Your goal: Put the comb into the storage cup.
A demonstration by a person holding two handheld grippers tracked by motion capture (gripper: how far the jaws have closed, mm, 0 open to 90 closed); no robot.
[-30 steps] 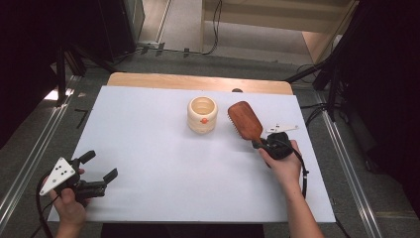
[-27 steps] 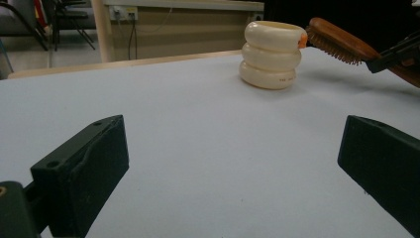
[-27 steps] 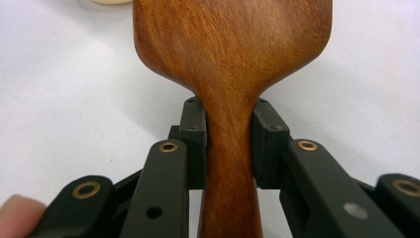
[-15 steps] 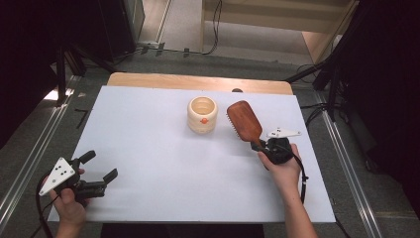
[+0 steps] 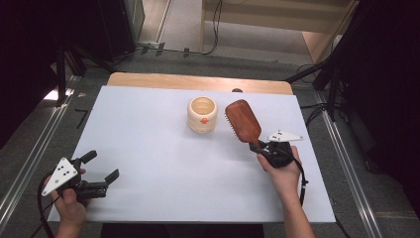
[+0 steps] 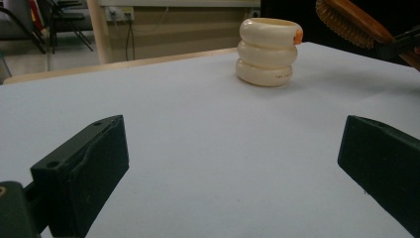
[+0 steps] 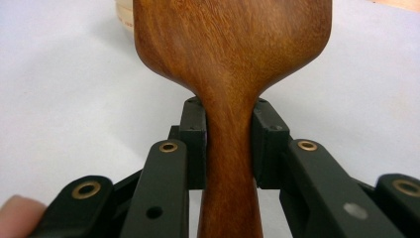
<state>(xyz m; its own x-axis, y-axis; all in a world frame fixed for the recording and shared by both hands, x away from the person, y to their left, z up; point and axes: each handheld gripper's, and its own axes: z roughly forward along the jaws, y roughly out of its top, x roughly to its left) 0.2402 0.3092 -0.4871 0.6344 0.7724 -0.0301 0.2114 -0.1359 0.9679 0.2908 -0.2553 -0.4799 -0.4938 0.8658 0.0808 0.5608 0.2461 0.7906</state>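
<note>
Since a second ago we have swung the hairbrush point(image 5: 242, 120) head slightly toward the cream cup point(image 5: 202, 114); bare table point(image 5: 148, 129) spreads leftward. Our right gripper point(image 5: 261, 147) clamps its handle, whose bristles appear from the left gripper view. Our left gripper point(image 5: 101, 171) rests near the front-left edge, jaws wide apart.

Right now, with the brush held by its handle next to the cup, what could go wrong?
1. The right gripper clamps only the narrow handle of the brush; the wide head sticks far out, so it may pivot or slip in the jaws.
2. The head hangs close beside the cup; a small swing could knock it over.
3. The left gripper is open and far from the cup, so it probably cannot steady it in time.
</note>
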